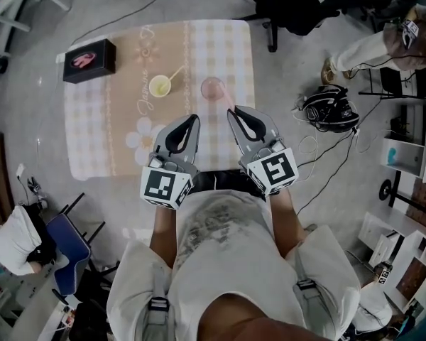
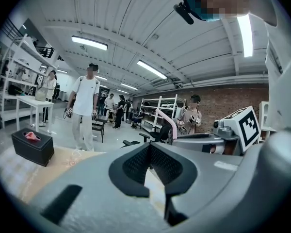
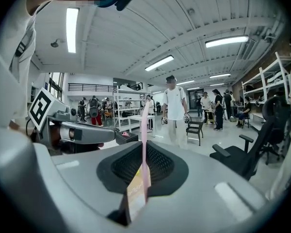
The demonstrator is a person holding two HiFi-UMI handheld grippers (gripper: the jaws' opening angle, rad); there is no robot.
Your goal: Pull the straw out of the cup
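Note:
A pink cup (image 1: 213, 88) stands on the checked tablecloth (image 1: 128, 141), with a yellow cup (image 1: 160, 86) holding a yellow straw (image 1: 175, 73) to its left. My right gripper (image 1: 231, 111) hovers just in front of the pink cup, shut on a thin pink straw (image 3: 144, 130) that rises upright from its jaws (image 3: 144, 147). From the head view I cannot tell whether the pink straw's (image 1: 228, 99) far end is still in the cup. My left gripper (image 1: 194, 118) is held beside the right one, jaws together (image 2: 148, 145) with nothing in them. The pink straw (image 2: 168, 121) also shows to its right.
A black box (image 1: 89, 60) sits at the table's far left corner. Black headphones (image 1: 331, 109) and cables lie on the floor to the right. An office chair (image 1: 291, 6) stands beyond the table. Several people stand or sit around the room.

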